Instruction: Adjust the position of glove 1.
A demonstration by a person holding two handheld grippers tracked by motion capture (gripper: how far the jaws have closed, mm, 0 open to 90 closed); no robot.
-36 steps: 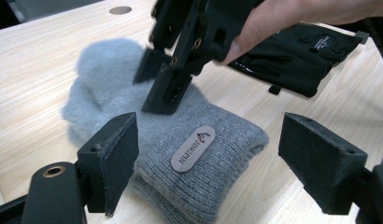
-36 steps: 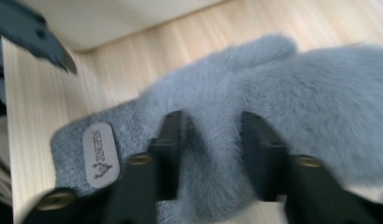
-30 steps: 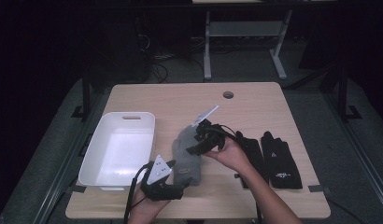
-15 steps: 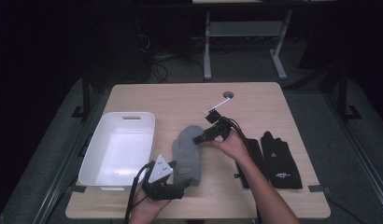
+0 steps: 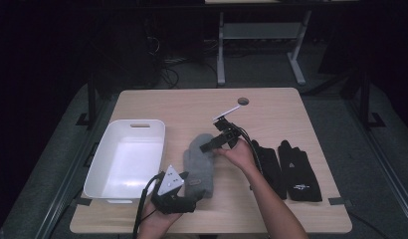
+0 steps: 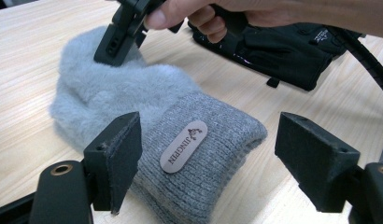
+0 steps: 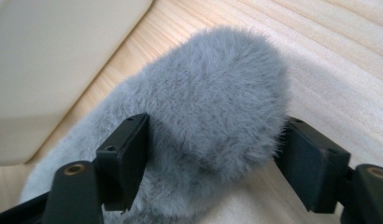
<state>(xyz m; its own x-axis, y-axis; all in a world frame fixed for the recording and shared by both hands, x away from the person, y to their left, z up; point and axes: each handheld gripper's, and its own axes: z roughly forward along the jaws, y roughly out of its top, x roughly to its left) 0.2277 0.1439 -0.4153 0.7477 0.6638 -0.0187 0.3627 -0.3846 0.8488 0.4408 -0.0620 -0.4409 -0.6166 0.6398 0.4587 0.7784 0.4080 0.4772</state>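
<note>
**Grey mitten flat on the table, both grippers at it, neither clamped**

I find the grey mitten [image 5: 198, 162] lying flat on the wooden table [image 5: 271, 114], just right of the white bin [image 5: 125, 159] and left of the pair of black gloves [image 5: 286, 169]. Its fluffy fingertip end points away from me; its ribbed cuff, which carries a small oval label [image 6: 184, 147], lies at the near end.

My right gripper [image 5: 208, 146] is at the fluffy end. In the right gripper view its jaws stand wide, one on each side of the rounded tip [image 7: 213, 107]; the fur brushes both pads, but I see no squeeze in the pile (the long fur hides the exact line of contact, so I cannot confirm a firm touch). The jaws have just been opening, with the mitten's tip between them. The underside of the tip is concealed by the fur.

My left gripper [image 6: 227, 158] sits at the cuff with its jaws spread wide, the cuff between them and clear of both pads. In the high view the grey plate and my hand cover much of this gripper.

The gloves are partly masked by my right forearm [image 5: 271, 204]. The white lettering on the outer glove is too small to read. Beyond the table the room is dark and indistinct.
</note>
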